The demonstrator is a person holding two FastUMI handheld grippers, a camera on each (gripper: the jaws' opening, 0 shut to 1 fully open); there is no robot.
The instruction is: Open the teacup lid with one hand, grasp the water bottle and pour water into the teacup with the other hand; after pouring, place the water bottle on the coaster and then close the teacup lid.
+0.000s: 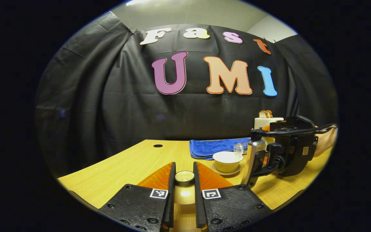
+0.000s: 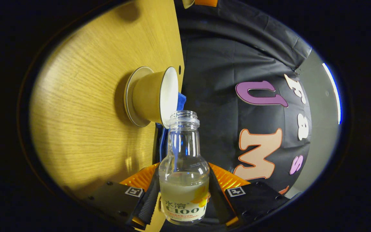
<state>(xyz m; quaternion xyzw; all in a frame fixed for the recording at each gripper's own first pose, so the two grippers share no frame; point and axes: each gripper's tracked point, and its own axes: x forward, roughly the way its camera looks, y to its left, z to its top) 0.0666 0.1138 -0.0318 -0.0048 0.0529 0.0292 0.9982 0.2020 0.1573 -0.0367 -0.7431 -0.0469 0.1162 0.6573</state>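
Note:
My left gripper (image 1: 184, 168) is shut on the small round teacup lid (image 1: 185, 176), held low over the table in front of me. The open cream teacup (image 1: 226, 160) stands on its saucer (image 1: 225, 171) to the right of it. My right gripper (image 2: 184, 167) is shut on the clear water bottle (image 2: 184, 183), which is about one-third full. In the left gripper view the right gripper (image 1: 257, 154) holds the bottle on its side, with the bottle mouth (image 1: 238, 149) just over the cup's rim. In the right gripper view the teacup (image 2: 155, 95) lies close beyond the bottle mouth (image 2: 183, 115). I see no stream of water.
A folded blue cloth (image 1: 216, 147) lies behind the cup. A white toaster with bread (image 1: 266, 120) stands at the back right. The wooden table (image 1: 124, 164) has a cable hole (image 1: 157, 145) near its far edge. A hand (image 1: 325, 141) holds the right gripper.

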